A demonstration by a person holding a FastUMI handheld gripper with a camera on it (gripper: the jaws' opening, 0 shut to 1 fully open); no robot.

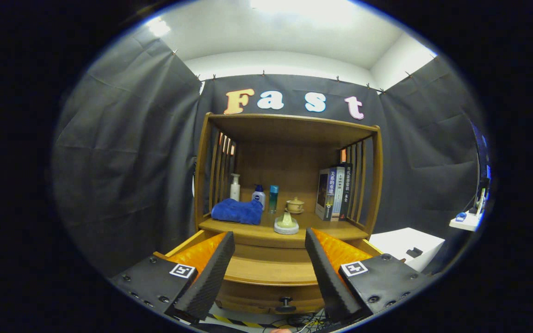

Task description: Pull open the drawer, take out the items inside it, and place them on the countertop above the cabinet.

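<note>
While the gripper (pixel 270 273) hung at bottom centre w/ fingers spread wide & nothing between them, the drawer (pixel 271 270) sat pulled out below the countertop (pixel 336 230), its knob (pixel 286 303) low between the fingertips. Drawer floor looked bare as far as visible. On the countertop, mid-frame: blue cloth (pixel 238 211) at left, pale dish (pixel 286 224) near front edge, three bottles (pixel 254 191) & a lidded cup (pixel 295 204) behind, books (pixel 334 193) upright at right.
</note>
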